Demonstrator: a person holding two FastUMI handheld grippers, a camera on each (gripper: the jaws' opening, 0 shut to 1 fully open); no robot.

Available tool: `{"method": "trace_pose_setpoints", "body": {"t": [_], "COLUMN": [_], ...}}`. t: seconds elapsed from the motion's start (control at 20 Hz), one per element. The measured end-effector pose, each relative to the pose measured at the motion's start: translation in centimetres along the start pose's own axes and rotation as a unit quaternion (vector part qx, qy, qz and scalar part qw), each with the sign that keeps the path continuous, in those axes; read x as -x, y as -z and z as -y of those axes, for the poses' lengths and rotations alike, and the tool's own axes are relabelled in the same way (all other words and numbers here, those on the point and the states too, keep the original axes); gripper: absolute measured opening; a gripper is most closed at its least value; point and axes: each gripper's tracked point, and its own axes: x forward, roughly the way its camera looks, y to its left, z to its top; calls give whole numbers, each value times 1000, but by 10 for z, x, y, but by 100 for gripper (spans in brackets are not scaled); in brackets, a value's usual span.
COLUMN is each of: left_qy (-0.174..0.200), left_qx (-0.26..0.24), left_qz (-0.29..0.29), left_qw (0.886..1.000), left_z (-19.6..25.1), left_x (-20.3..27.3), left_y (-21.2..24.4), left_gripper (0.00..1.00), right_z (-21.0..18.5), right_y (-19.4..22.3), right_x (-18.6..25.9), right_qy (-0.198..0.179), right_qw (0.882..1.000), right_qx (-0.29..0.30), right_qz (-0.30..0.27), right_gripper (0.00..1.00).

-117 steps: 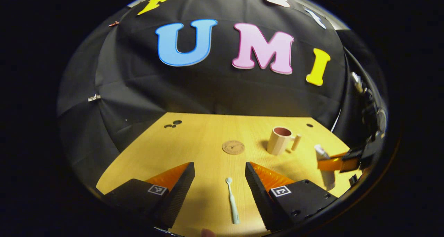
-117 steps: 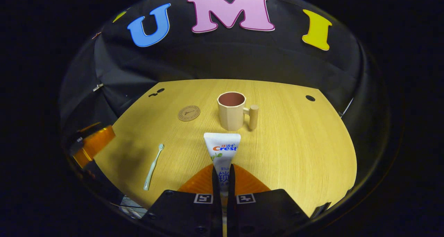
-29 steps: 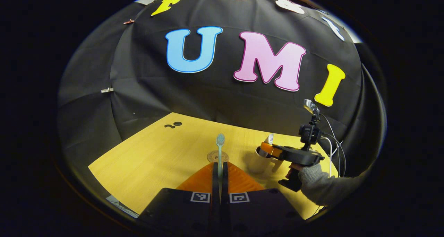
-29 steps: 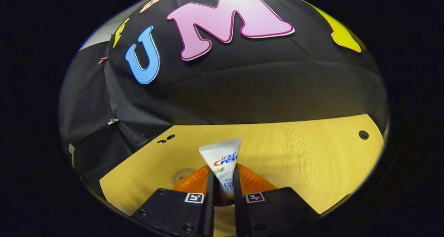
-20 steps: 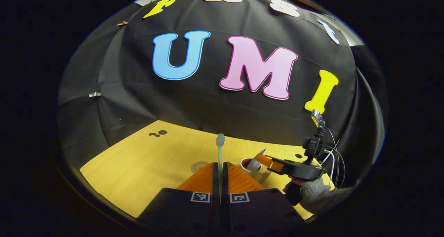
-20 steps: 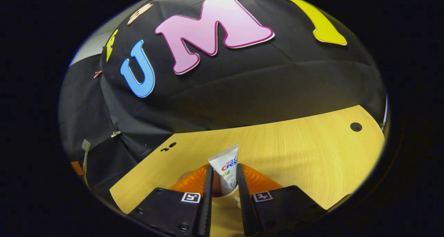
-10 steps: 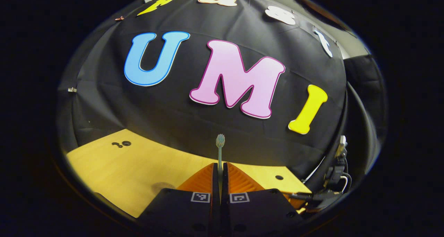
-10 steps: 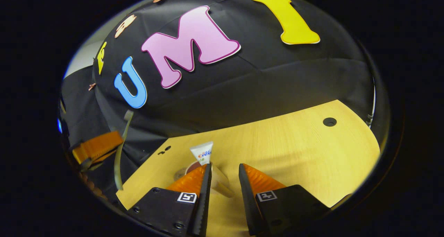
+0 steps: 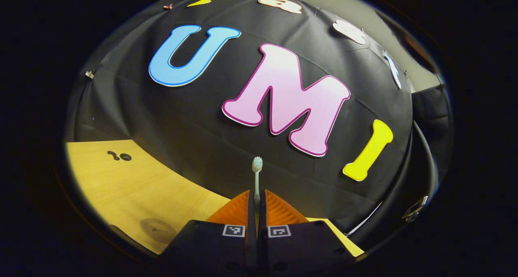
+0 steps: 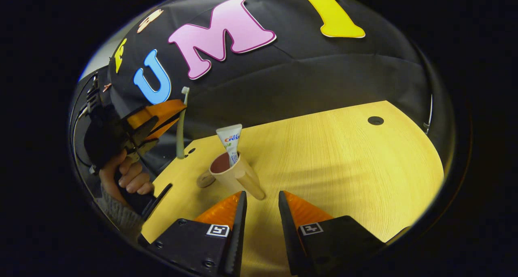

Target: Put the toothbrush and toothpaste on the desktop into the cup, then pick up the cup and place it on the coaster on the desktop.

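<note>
Wood-grain counter (image 10: 332, 155) now fills the lower right gripper view. Toothpaste (image 10: 231, 143) stands in the cup (image 10: 226, 175), mid-frame; 1.4 s ago it was gripped. Right tongs (image 10: 259, 200) gape empty, backed off. Left tongs (image 9: 256, 198) remain clamped on the toothbrush (image 9: 256, 175), raised at upper left of the right gripper view. Coaster (image 9: 158, 229) lies lower left.

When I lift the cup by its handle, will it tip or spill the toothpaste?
The cup is narrow-based and flares upward, so it probably tips easily. The toothpaste stands tall above the rim, leaning on one side; it may shift the balance or flop. The peg-like handle looks smooth, so it could swivel.
</note>
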Motion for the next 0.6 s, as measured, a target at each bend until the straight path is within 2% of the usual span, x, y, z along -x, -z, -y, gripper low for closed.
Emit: {"method": "trace_pose_setpoints", "body": {"t": [0.15,0.3,0.6], "left_qy": [-10,-22,-26], "left_qx": [-8,-22,-87], "left_qz": [-3,-10,-21], "left_qw": [1000,999,996], "left_z": [-10,-22,-27], "left_x": [-16,-24,-22], "left_y": [24,48,76], "left_gripper": [6,6,6], "right_z": [12,17,24], "right_y": [-2,5,13], "right_x": [3,7,9], "right_qy": [20,22,37], "right_qw": [999,1000,999], "right_qx": [23,17,13], "right_qz": [11,2,-1], "right_gripper": [48,48,48]}}
